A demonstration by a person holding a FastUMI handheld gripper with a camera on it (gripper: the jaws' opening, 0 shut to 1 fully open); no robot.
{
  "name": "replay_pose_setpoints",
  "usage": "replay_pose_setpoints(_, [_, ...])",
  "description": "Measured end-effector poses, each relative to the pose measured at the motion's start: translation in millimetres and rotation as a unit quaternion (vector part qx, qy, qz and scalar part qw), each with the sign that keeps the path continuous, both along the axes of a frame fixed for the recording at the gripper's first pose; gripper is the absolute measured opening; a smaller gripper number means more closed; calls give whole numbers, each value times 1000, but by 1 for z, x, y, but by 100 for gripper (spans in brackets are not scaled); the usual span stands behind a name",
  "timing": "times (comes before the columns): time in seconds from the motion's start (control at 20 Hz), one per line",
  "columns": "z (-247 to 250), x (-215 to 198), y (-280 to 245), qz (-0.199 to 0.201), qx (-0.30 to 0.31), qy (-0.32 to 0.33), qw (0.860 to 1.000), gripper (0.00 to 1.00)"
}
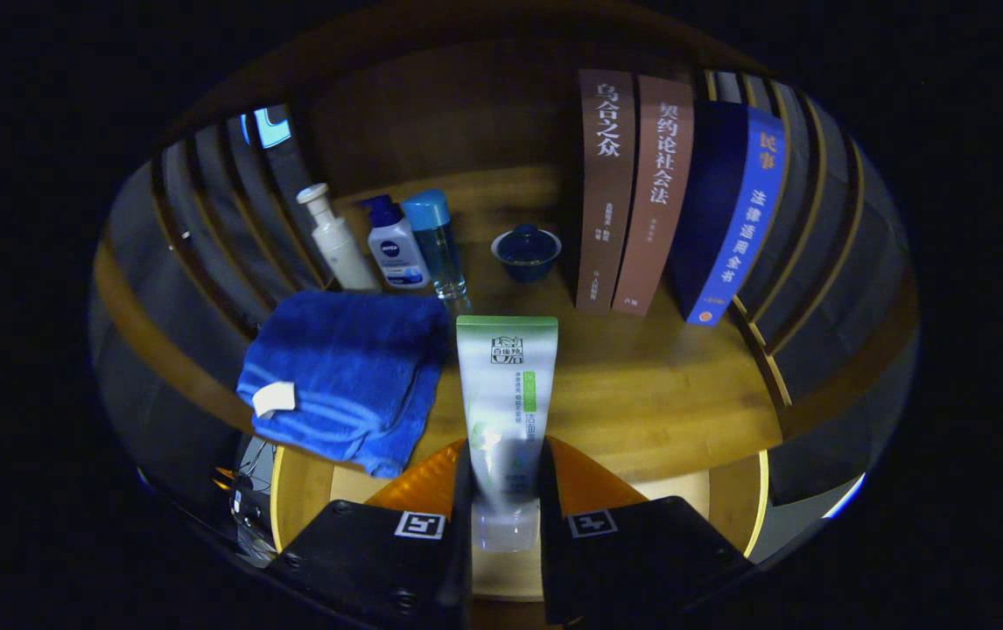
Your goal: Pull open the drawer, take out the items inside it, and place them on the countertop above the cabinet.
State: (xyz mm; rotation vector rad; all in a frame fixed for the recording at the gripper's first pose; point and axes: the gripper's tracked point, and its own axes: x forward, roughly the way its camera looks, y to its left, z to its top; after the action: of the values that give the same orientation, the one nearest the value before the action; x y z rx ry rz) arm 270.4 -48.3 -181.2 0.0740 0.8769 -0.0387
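While the gripper (504, 490) reaches forward over the wooden desk (668, 394), its two fingers (585, 481) press on either side of a white and green tube (506, 394), clenched on its lower end near the clear cap. The tube points straight ahead from the fingers, its flat crimped end toward the back of the desk, and whether it rests on the wood or is lifted just above it cannot be told.

Just beside the tube lies a folded blue towel (348, 372) with a small white tag, its near corner hanging past the desk's front edge. Beyond the towel stand three bottles close together: a white pump bottle (335, 241), a white bottle with a dark blue cap (395, 245), and a clear bottle with a light blue cap (440, 245). Further along sits a small dark blue lidded cup (526, 252). Next to the cup stand three upright books: two brown books (633, 192) and a blue book (729, 214) leaning slightly.
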Motion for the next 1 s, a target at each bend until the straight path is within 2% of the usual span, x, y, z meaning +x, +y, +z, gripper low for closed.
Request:
replay_pose_setpoints(0.25, [-29, 43, -3, -11, -12, 38, 999, 36])
replay_pose_setpoints(0.5, [-52, 53, 0, -16, 2, 60, 998, 36])
replay_pose_setpoints(0.55, [-52, 54, 0, -20, 5, 61, 998, 39])
replay_pose_setpoints(0.7, [-49, 58, 1, -26, 12, 49, 998, 52])
replay_pose_setpoints(0.9, [-38, 51, 2, -21, 8, 41, 999, 97])
replay_pose_setpoints(1.0, [-33, 44, 1, -24, 9, 37, 999, 100])
